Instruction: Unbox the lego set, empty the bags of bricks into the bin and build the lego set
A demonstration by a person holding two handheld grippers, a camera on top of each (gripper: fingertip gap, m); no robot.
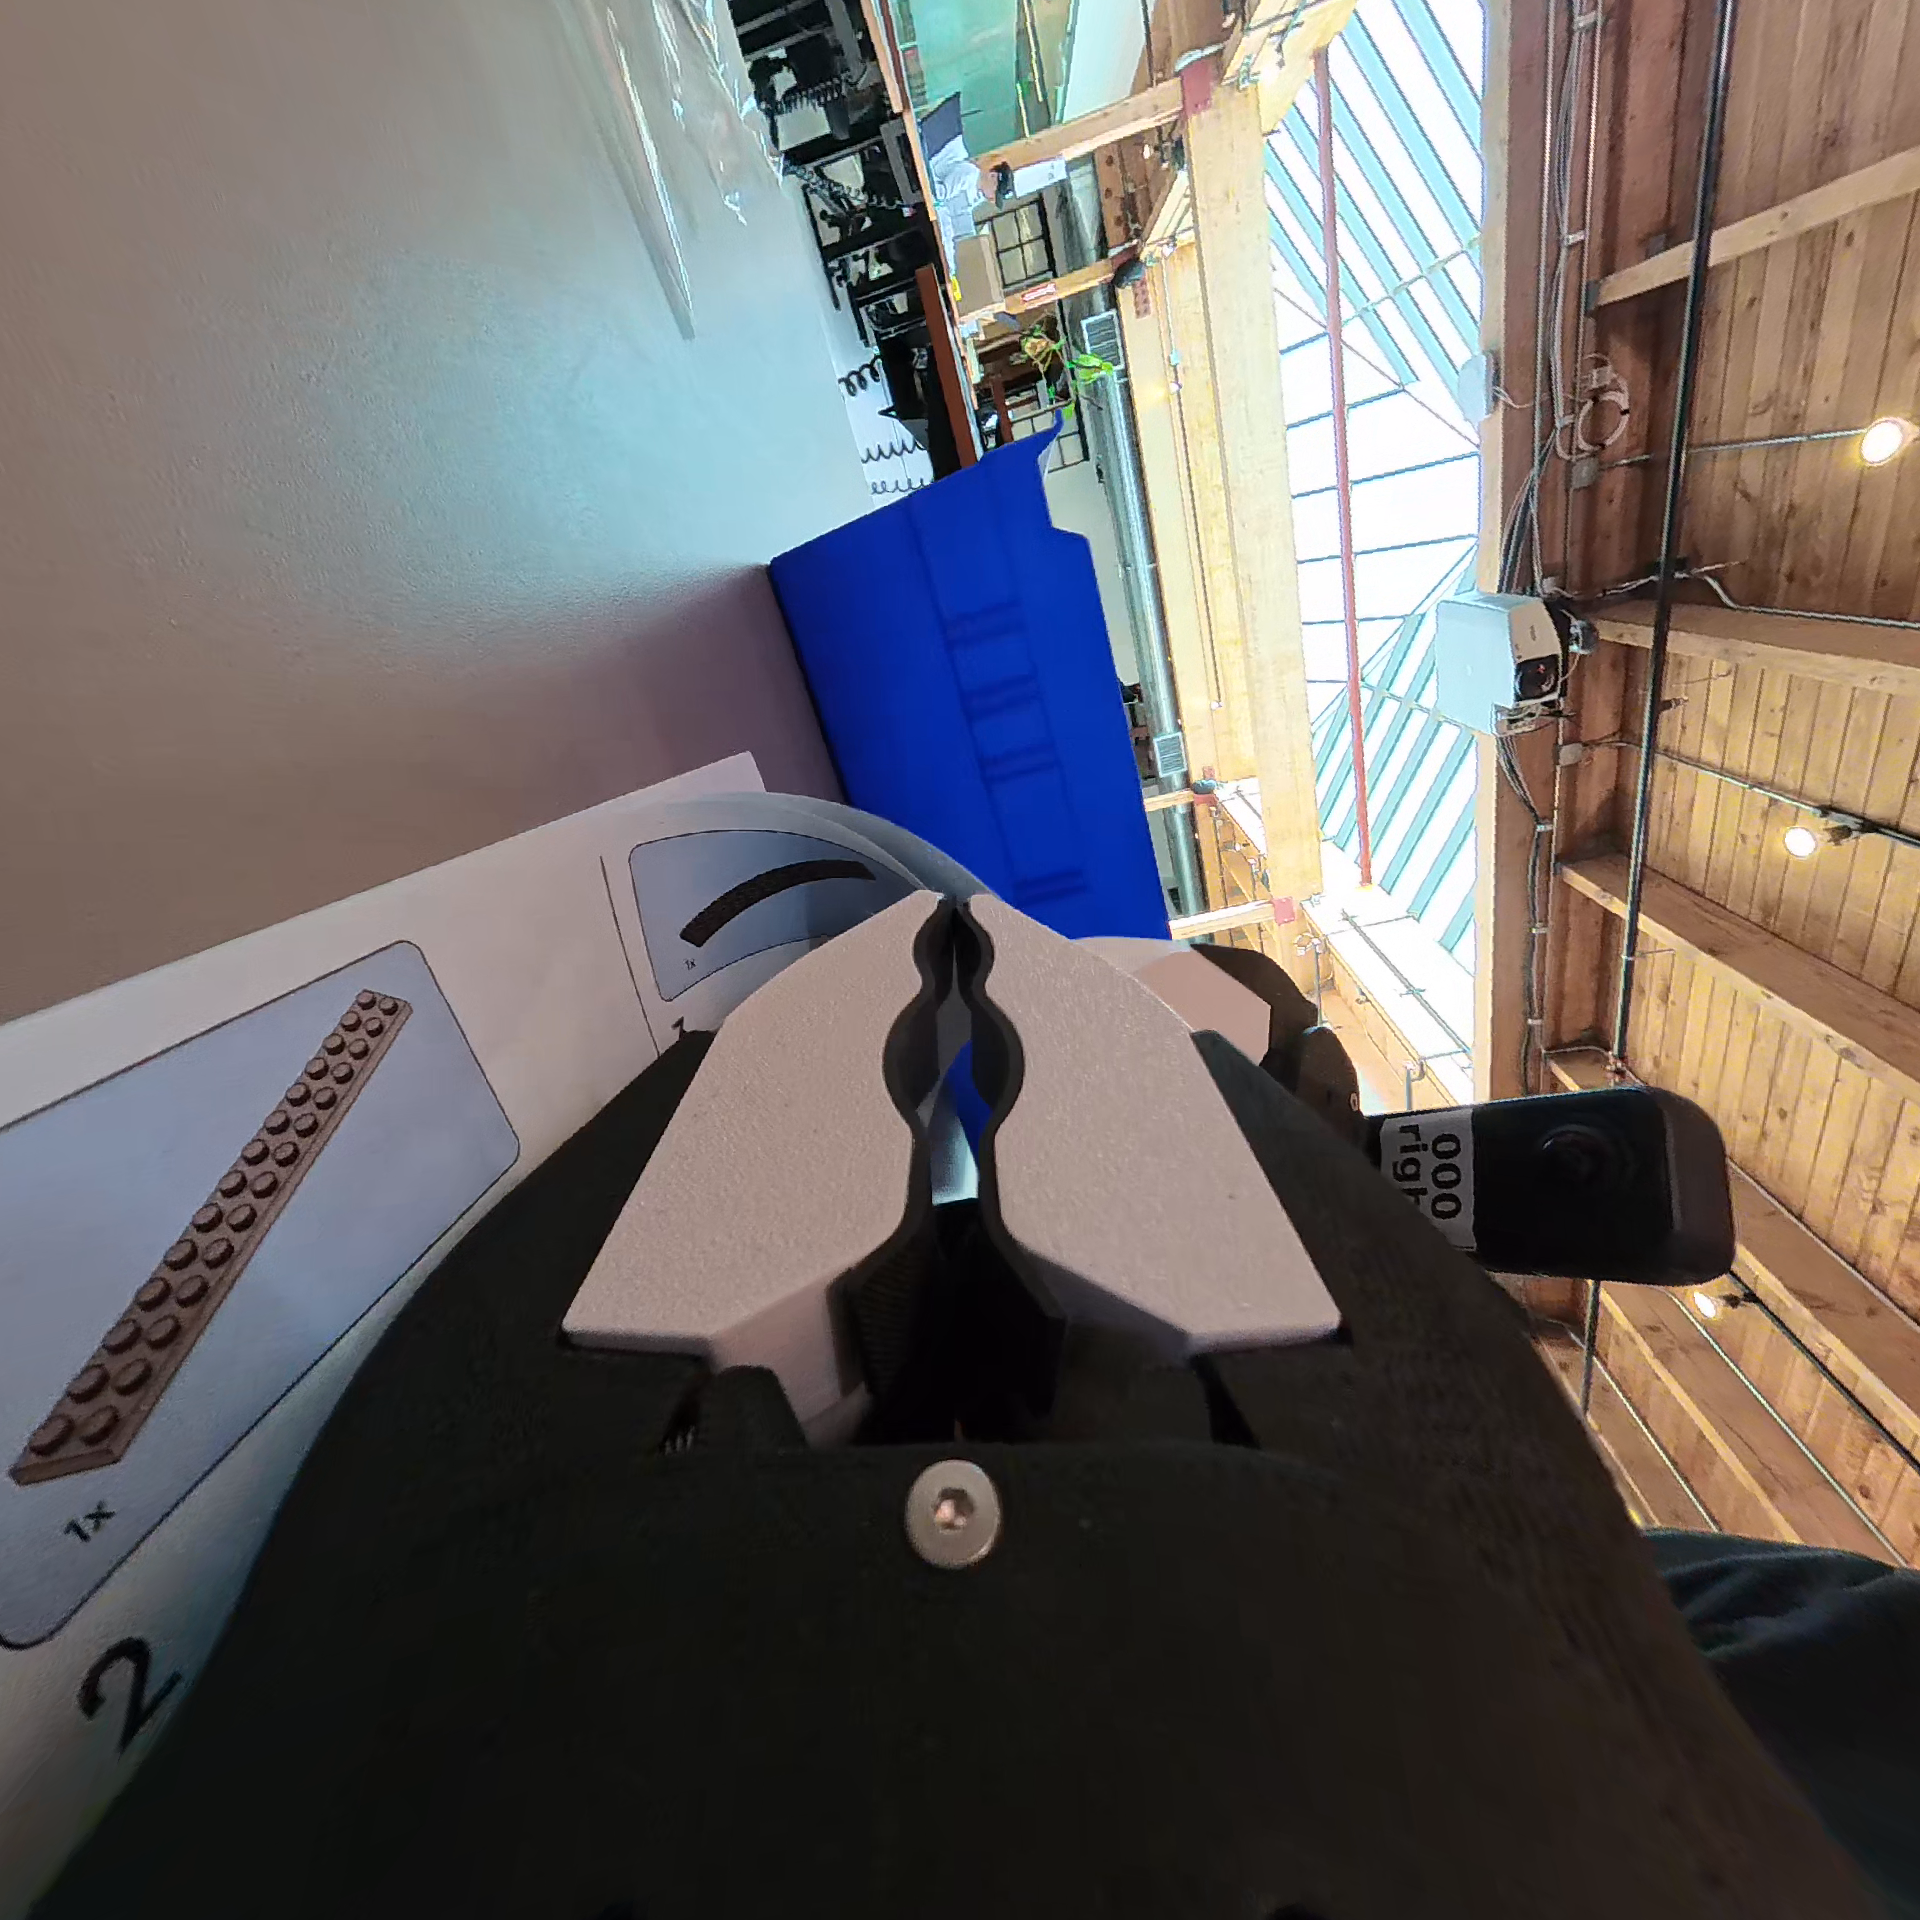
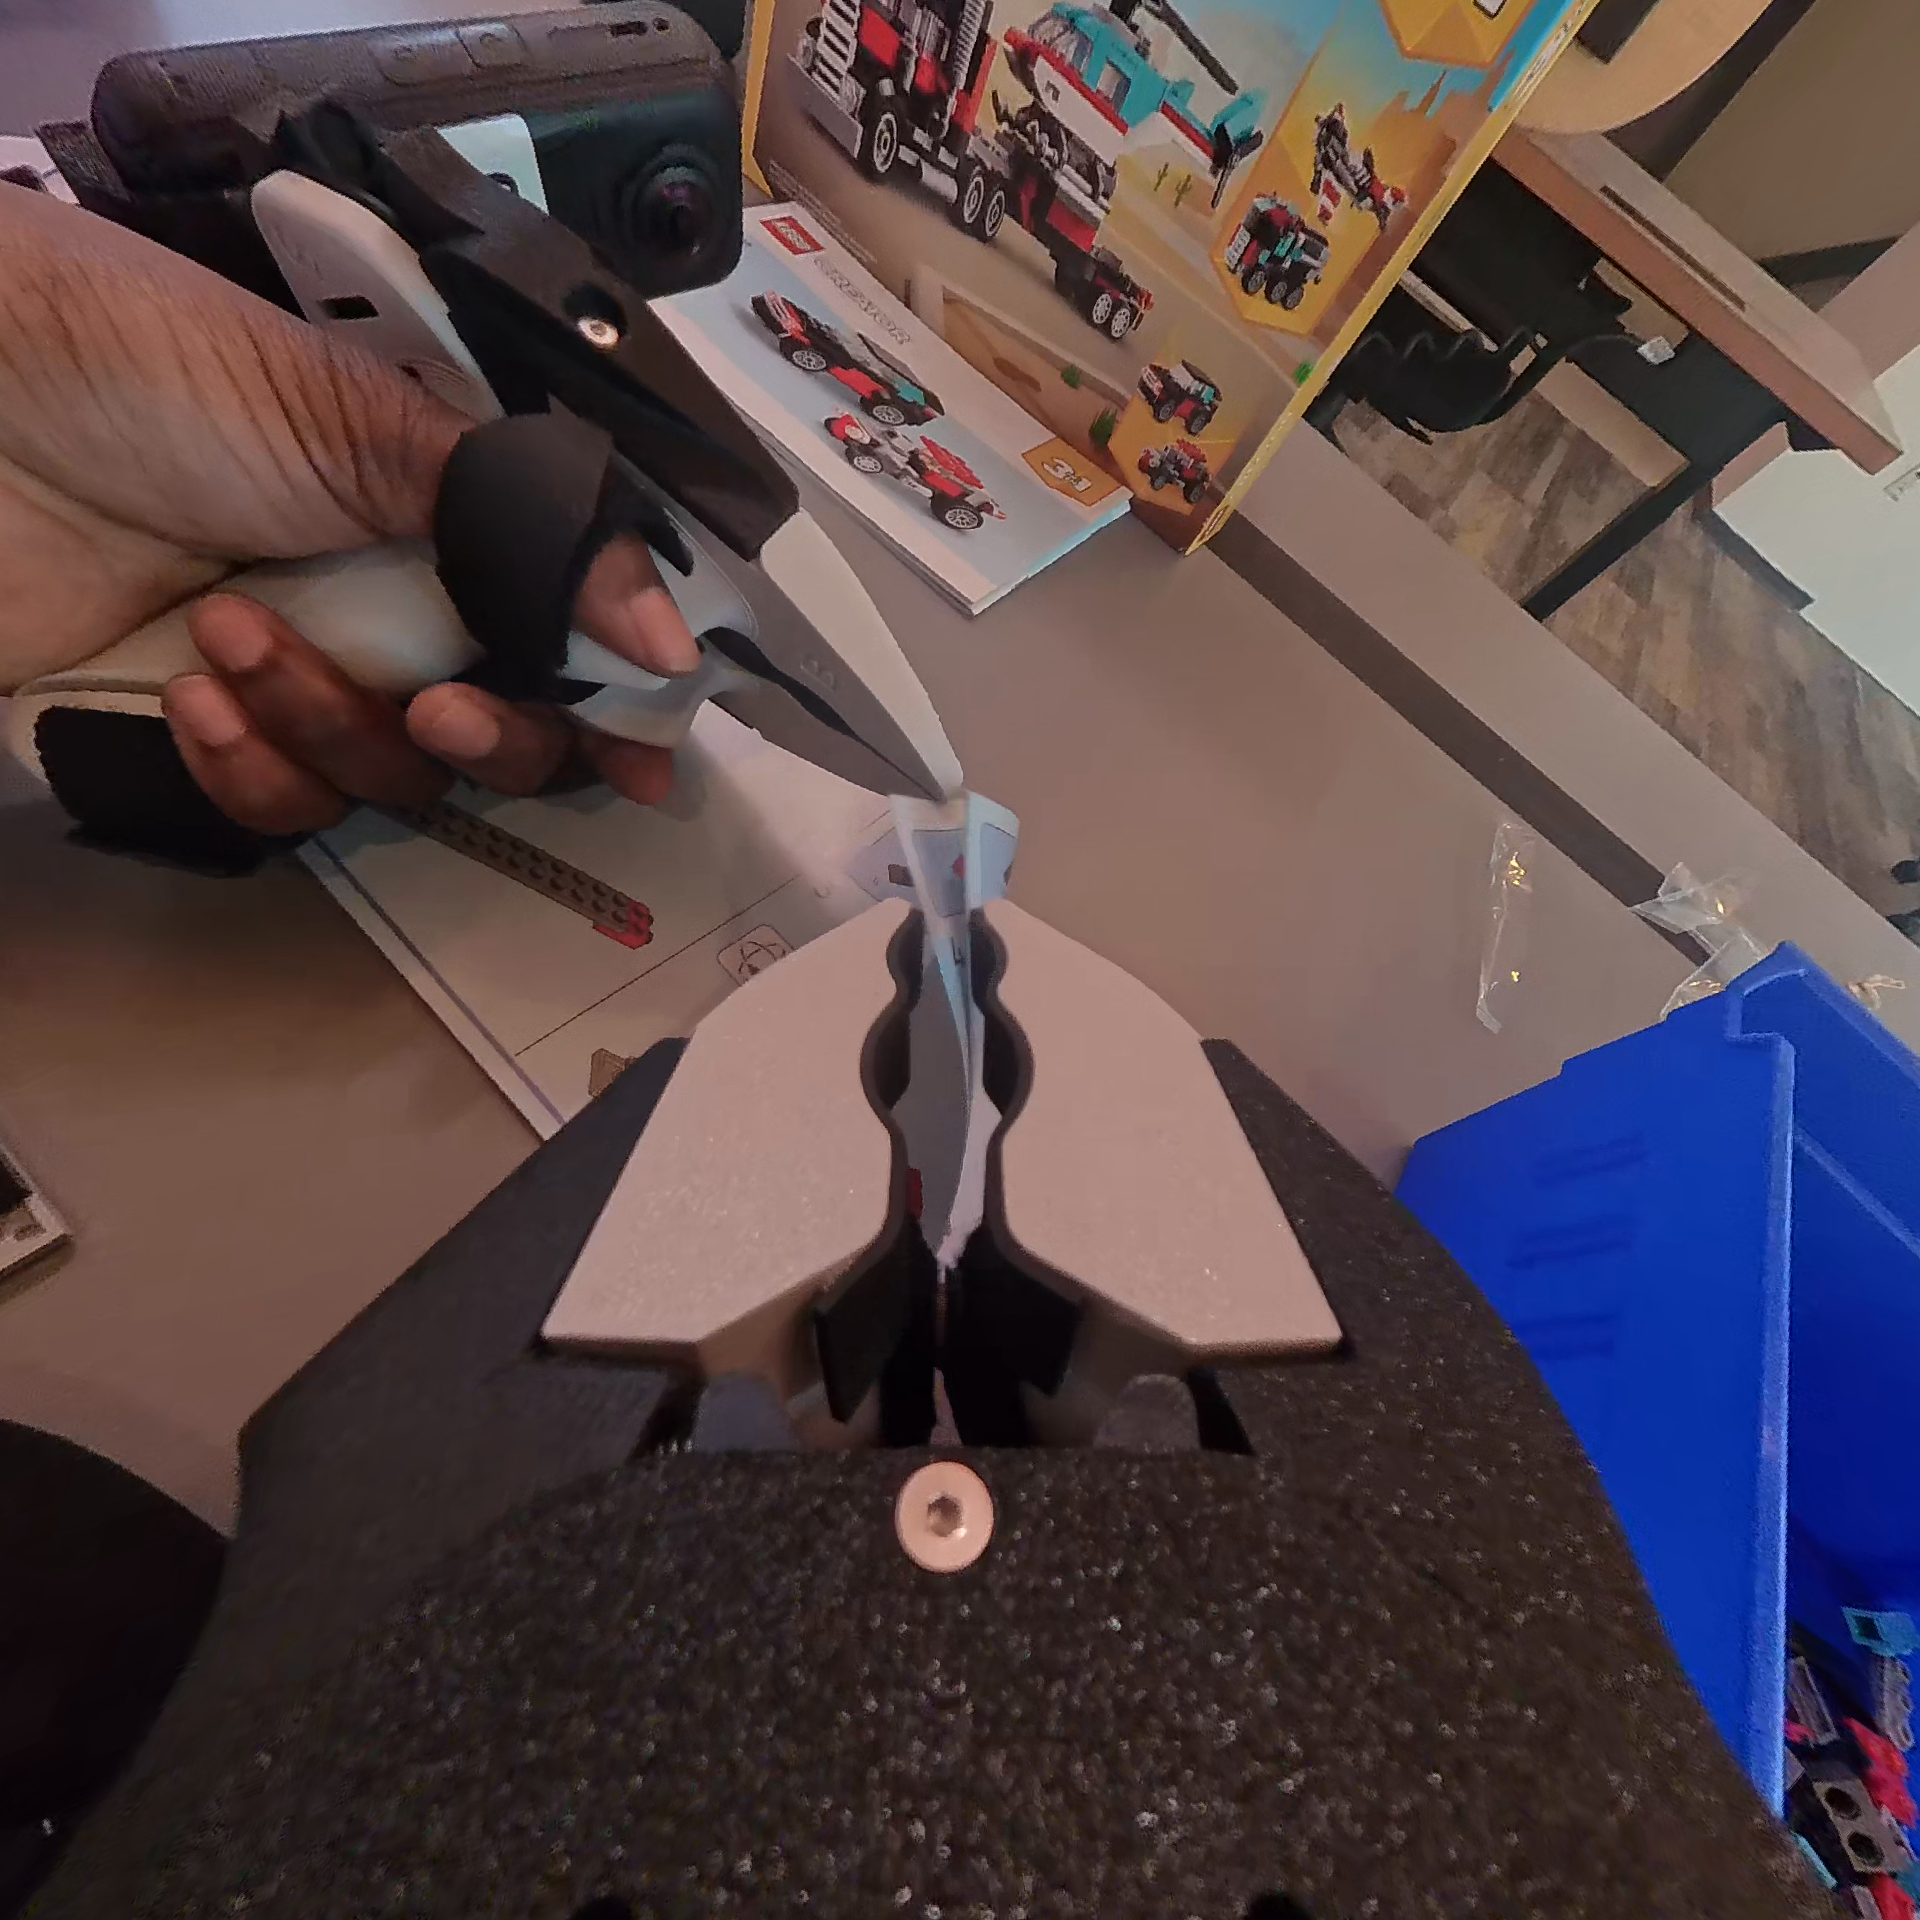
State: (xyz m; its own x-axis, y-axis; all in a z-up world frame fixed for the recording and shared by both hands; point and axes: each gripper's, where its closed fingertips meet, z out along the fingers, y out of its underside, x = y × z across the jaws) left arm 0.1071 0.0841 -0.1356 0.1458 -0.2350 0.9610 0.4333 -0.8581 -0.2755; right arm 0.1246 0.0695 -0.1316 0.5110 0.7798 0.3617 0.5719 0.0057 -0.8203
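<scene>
Page (image 2: 951, 1060) edge-on, long axis along right claw (image 2: 948, 914), pinched

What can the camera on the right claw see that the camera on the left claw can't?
Only the right wrist view shows the lego box, a closed booklet lying beside it, scraps of clear plastic bag, loose bricks in the bin, and the hand gripping the left claw.

Only the left wrist view shows a wooden ceiling, a skylight and the open page's printed brown plate.

Both show the blue bin, the open instruction booklet, and each claw shut on its pages.
</scene>
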